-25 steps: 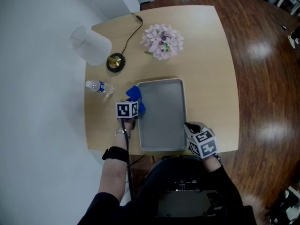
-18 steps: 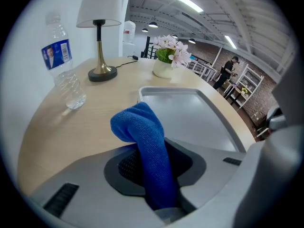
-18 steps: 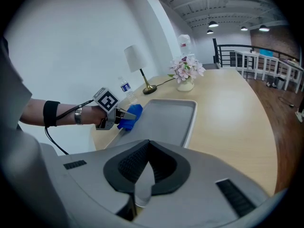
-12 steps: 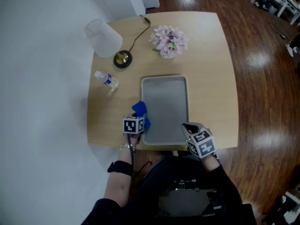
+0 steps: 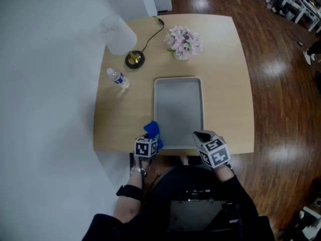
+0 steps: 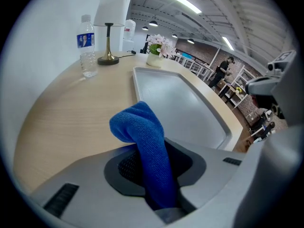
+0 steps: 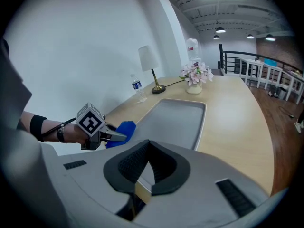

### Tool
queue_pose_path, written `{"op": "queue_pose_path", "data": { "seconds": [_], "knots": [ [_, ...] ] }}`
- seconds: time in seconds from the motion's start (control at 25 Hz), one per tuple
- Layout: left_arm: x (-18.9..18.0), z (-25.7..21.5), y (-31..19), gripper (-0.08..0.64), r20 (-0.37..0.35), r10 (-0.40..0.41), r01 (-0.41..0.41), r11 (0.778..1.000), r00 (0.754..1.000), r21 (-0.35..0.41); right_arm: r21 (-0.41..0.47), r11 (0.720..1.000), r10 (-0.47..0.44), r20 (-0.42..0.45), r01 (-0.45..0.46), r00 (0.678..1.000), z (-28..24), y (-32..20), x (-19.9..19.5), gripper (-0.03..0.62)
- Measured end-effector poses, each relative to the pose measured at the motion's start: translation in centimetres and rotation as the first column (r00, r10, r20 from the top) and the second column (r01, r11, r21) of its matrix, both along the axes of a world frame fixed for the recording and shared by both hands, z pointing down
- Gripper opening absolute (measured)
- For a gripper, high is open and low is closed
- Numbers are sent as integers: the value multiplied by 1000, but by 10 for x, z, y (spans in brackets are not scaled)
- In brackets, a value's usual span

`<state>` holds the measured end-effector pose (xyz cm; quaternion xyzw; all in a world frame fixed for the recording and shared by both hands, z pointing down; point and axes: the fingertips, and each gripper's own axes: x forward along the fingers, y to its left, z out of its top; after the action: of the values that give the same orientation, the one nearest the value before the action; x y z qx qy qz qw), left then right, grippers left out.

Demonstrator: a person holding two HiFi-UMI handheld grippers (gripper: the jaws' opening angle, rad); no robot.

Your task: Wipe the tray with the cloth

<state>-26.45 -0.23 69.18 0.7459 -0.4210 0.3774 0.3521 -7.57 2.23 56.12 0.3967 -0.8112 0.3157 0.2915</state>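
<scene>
Holding cloth (image 5: 153, 129) beside the tray (image 5: 178, 89)

Head view: left tongs (image 5: 150, 137) hold the blue cloth at the tray's near-left rim; right tongs (image 5: 200, 136) sit at its near-right corner.

Left gripper view: tongs narrow, clamped on the cloth.

Right gripper view: tongs nearly closed, seemingly pinching the rim.

I'd press the cloth flat, sweeping overlapping lanes.

On the worktop (image 5: 228, 84): one tray, cloth, bottle (image 5: 118, 78), lamp (image 5: 120, 34), flower bunch (image 5: 184, 40).
</scene>
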Motion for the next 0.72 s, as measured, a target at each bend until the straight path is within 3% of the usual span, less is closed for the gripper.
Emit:
{"op": "queue_pose_path", "data": {
  "seconds": [0.56,0.72],
  "knots": [
    [-6,3,39,115,-77,-23,21,1000,997,-21,46,999,30,-30,-29,999,-14,18,-10,5],
    [-9,-8,35,112,-87,24,-25,1000,996,-18,61,997,46,-28,-45,999,-20,19,-11,5]
  ]
}}
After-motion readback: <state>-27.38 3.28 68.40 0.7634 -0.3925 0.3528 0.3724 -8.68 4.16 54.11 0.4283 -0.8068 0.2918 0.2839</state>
